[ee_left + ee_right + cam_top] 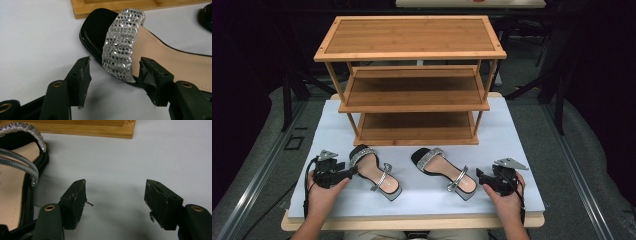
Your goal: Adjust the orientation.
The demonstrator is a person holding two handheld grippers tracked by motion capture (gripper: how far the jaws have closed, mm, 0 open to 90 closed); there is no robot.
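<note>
Left sandal (374,172) is lying on the white table cover (512,130), near-left, toe pointing far toward the wooden rack (412,80). Its glitter toe strap (121,42) is sitting between the left gripper (113,72) jaws, which are standing spread, pads not pressing on it. Right sandal (444,172) is lying just beside, to the right. Right gripper (115,195) is resting near-right, jaws standing spread with bare cover between them.
</note>
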